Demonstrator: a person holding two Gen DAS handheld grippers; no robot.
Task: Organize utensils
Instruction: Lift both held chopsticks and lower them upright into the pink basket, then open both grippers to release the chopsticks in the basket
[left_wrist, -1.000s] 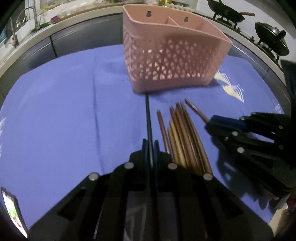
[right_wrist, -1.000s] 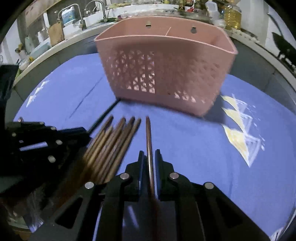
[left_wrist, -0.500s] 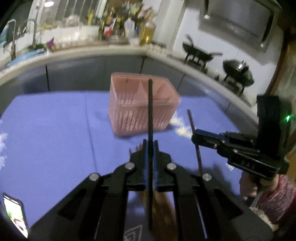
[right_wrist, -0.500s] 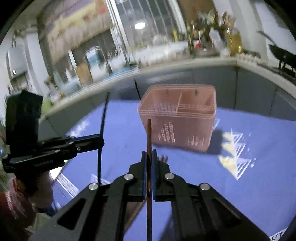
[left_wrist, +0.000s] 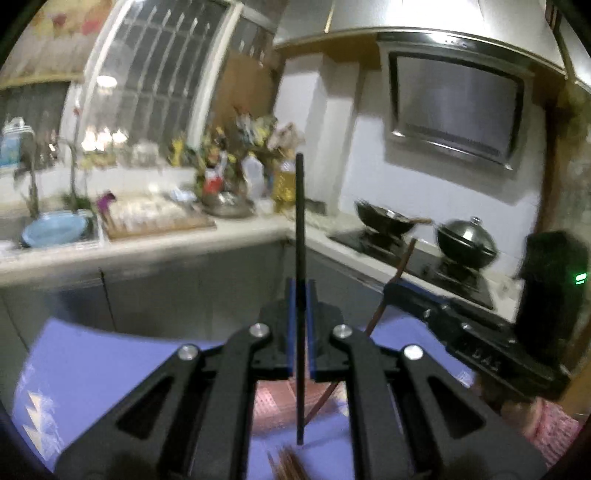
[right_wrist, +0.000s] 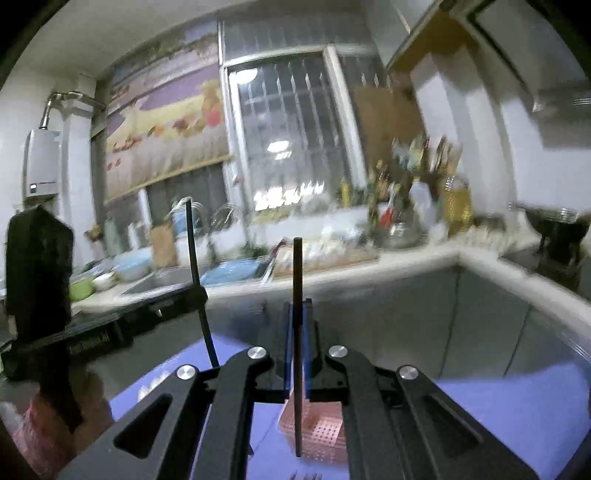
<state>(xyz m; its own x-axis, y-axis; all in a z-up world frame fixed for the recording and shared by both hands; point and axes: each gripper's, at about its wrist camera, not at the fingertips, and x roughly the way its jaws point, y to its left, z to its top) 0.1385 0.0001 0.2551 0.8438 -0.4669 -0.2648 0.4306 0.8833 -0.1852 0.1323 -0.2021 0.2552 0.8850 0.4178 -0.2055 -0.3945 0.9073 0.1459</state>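
My left gripper (left_wrist: 301, 325) is clamped on a black chopstick (left_wrist: 300, 236), which stands nearly upright between the blue pads and extends above and below them. My right gripper (right_wrist: 296, 332) is clamped on a brown chopstick (right_wrist: 297, 295), also held nearly upright. In the left wrist view, the right gripper (left_wrist: 397, 288) appears to the right with its chopstick slanted. Below both grippers sits the pink basket (right_wrist: 325, 428) on the blue tablecloth (left_wrist: 110, 354). The remaining brown chopsticks (left_wrist: 286, 463) lie on the cloth nearer to me than the basket. Beyond the table runs the kitchen counter (left_wrist: 147, 243), with a blue basin (left_wrist: 55, 230) in the sink. Further right, a wok (left_wrist: 384, 218) and a lidded pot (left_wrist: 465, 242) stand on the stove.
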